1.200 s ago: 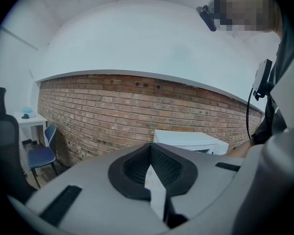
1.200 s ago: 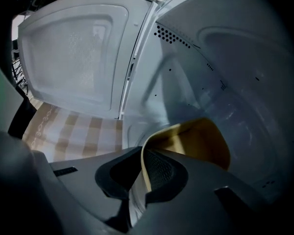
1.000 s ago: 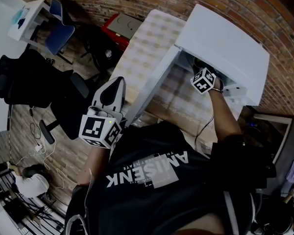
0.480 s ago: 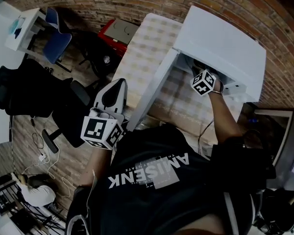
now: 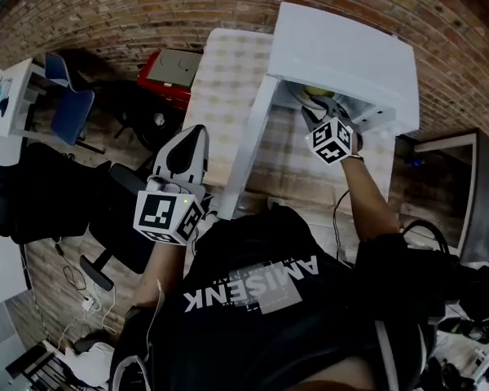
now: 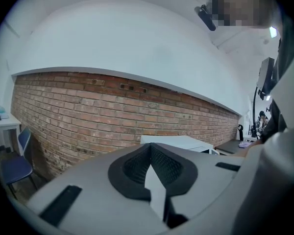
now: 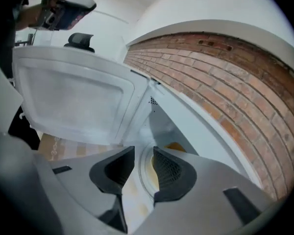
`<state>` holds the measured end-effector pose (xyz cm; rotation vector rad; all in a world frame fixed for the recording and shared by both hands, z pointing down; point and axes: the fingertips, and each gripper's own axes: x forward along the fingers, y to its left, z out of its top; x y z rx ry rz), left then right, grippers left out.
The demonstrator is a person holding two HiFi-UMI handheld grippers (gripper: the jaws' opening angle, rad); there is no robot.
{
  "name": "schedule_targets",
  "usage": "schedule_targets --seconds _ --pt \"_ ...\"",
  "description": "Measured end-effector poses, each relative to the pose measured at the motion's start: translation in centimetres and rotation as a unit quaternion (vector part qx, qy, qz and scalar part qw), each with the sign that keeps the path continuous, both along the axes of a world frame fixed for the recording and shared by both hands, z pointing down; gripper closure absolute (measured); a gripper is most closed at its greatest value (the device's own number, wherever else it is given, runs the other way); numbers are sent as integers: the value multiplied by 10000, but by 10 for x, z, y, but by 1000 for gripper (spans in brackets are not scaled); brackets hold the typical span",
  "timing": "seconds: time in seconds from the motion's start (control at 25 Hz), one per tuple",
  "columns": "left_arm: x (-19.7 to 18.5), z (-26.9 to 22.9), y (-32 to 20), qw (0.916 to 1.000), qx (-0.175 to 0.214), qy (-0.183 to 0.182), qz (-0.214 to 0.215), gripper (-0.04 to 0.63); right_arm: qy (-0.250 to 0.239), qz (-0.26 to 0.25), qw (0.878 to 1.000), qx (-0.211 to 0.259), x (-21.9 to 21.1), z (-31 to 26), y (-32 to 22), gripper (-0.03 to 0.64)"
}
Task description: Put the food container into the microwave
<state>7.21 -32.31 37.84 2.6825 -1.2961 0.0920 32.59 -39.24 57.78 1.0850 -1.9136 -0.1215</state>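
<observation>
Seen inside the open white microwave (image 5: 342, 47) on the checked table (image 5: 226, 80): food container (image 5: 317, 96) with yellowish contents. Right tool (image 7: 143, 155) just opened, jaws wide apart and gripping nothing, container visible beyond the gap. Left tool (image 6: 151, 153) closed, empty, held left of the door (image 5: 246, 149).

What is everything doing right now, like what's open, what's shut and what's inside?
microwave door: swung open.
food container: inside the microwave, not gripped.
right gripper: jaws apart, have just been opening, nothing held between them.
left gripper: jaws together, empty.
</observation>
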Motion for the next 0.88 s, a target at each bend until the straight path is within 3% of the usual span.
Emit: schedule_targets --seconds 0.32,0.56,0.88 --pt "-12 -8 1 9988 62 218 428 584 -922 729 9916 539 -19 -81 48 503" --pt "-16 -22 2 9969 224 331 683 584 -1750 1329 9670 1291 -24 -158 82 523" --pt "-9 -36 13 9927 361 467 1051 584 -1918 1661 9470 1973 -20 -219 131 525"
